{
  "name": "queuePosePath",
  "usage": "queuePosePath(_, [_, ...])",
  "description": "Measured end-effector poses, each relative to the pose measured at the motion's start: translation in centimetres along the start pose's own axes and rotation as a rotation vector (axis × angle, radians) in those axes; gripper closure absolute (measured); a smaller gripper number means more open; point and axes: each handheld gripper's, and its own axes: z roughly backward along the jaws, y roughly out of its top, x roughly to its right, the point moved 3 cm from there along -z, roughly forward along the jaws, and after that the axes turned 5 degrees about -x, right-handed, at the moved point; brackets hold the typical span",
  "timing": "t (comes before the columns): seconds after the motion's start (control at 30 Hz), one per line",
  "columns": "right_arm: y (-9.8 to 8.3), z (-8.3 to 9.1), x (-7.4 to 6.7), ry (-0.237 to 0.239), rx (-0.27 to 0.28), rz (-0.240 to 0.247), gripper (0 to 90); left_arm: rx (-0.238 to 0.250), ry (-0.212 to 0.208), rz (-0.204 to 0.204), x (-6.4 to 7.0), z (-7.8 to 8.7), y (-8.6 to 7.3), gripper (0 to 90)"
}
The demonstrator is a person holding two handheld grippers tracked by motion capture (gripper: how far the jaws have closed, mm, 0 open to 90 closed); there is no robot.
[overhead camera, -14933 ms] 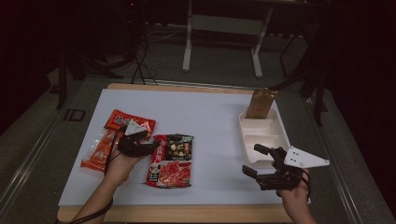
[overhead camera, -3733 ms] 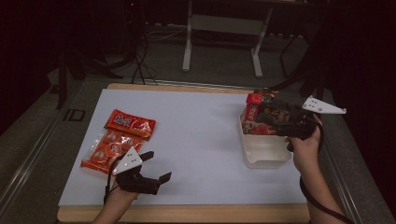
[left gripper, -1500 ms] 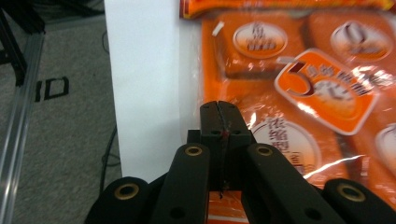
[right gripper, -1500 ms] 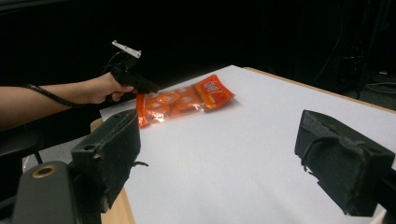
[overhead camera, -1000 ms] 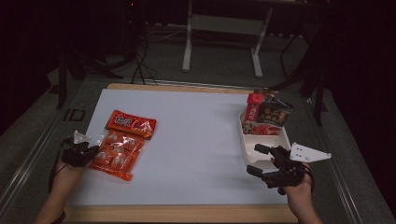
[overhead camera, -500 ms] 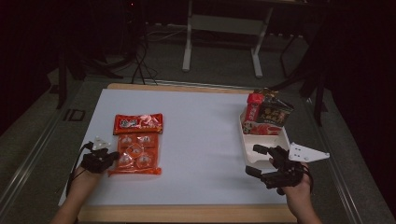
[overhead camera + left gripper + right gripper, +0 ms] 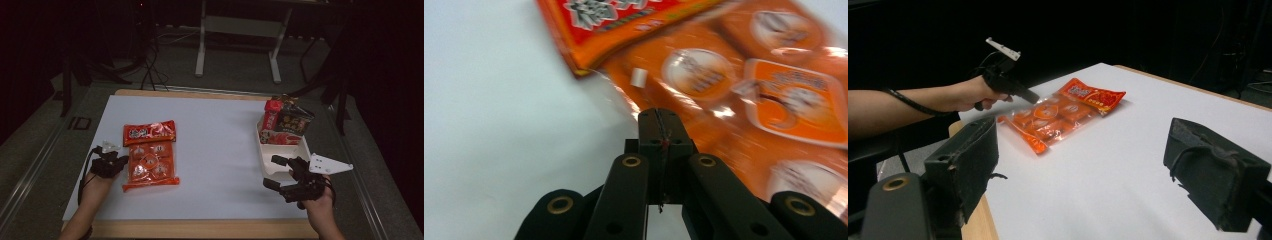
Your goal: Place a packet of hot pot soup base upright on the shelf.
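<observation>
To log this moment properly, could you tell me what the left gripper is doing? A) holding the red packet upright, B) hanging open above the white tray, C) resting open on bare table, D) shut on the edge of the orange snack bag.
D: in the left gripper view the left gripper has its jaws closed together on the clear edge of the orange snack bag.

A recording studio or lab, not a home: a white-topped table with a wooden rim stands lit in a blacked-out room, and beyond the table are metal stand legs and loose cables on grey flooring.
</observation>
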Motion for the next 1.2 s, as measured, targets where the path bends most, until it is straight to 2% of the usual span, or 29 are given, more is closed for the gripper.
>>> queuePosePath(0.1, [0.0,0.0,0.0,0.001,0.002,-0.001,14.1,0.004,0.024,-0.004,-0.3,-0.5,0.7,90.0])
queuePosePath(0.13, [0.0,0.0,0.0,0.001,0.002,-0.002,14.1,0.01,0.01,0.004,-0.5,-0.6,0.9,90.0])
queuePosePath(0.2, [0.0,0.0,0.1,0.001,0.002,-0.004,14.1,0.002,0.015,0.003,-0.6,-1.1,1.2,90.0])
queuePosePath(0.27, [0.0,0.0,0.1,0.002,0.001,-0.005,14.1,0.004,0.003,0.015,-0.6,-1.5,1.3,90.0])
queuePosePath(0.37, [0.0,0.0,0.1,0.001,0.002,-0.005,14.1,0.016,-0.008,0.017,-0.4,-1.8,1.5,90.0])
queuePosePath(0.43, [-0.1,0.0,0.1,0.003,0.0,-0.01,14.1,0.01,-0.002,0.013,-0.1,-1.8,1.6,90.0])
queuePosePath(0.5, [-0.1,-0.1,0.1,0.005,-0.002,-0.011,14.1,0.001,0.002,-0.007,0.1,-1.9,1.6,90.0])
queuePosePath(0.57, [-0.1,-0.1,0.1,0.006,-0.001,-0.009,14.1,-0.002,-0.006,0.0,0.3,-1.8,1.7,90.0])
queuePosePath(0.6, [-0.1,-0.1,0.0,0.007,-0.002,-0.009,14.1,-0.002,-0.006,-0.011,0.5,-1.9,1.7,90.0])
queuePosePath(0.83, [0.0,-0.1,0.0,0.012,0.0,-0.009,14.1,0.0,-0.062,-0.057,3.2,-2.7,2.7,90.0])
queuePosePath(1.2, [-0.1,-0.1,0.0,0.018,-0.002,-0.012,14.1,-0.013,-0.16,-0.187,9.6,-4.0,4.5,90.0])
